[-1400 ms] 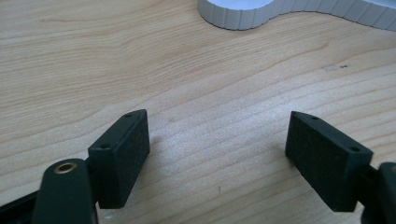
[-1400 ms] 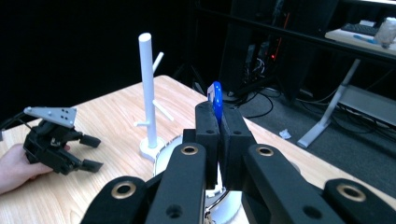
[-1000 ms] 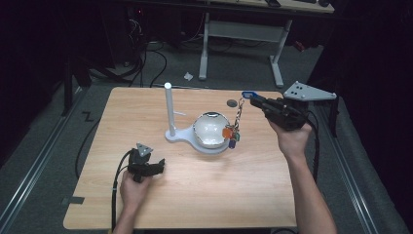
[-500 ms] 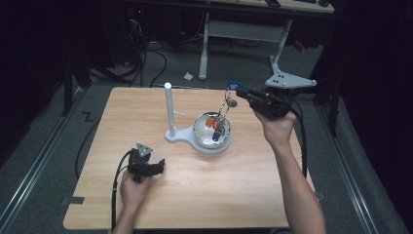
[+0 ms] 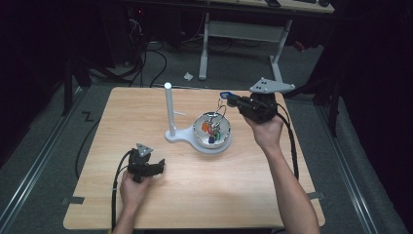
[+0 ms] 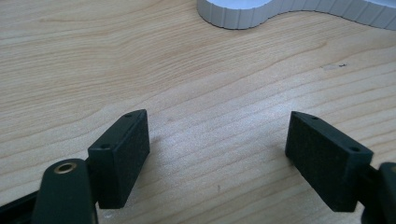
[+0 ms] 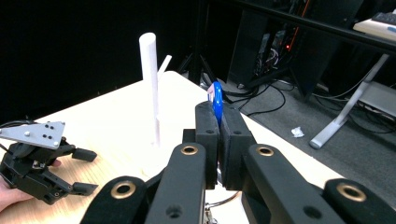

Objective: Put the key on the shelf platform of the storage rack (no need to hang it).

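1. The right gripper is clenched on a blue tag. From the tag a bunch of keys hangs on wire rings into the white bowl. In the high view the coloured key heads lie inside the bowl.
2. The bowl forms one piece with a base carrying an upright white post that has a short side peg.
3. The left gripper rests on the wooden table near the front edge, jaws released and well apart, with bare wood between them. The base's ribbed edge lies ahead of it.
4. Progress, as judged: the keys are gripped and partly lifted. Hanging them on the post's peg appears to remain, and the bunch is not yet clear of the bowl.
5. Change from the earlier frames: a second ago the right gripper stood further right with the keys dangling beside the bowl. It has since come left and lower, and the keys now hang over and into the bowl. The left gripper has stayed put.
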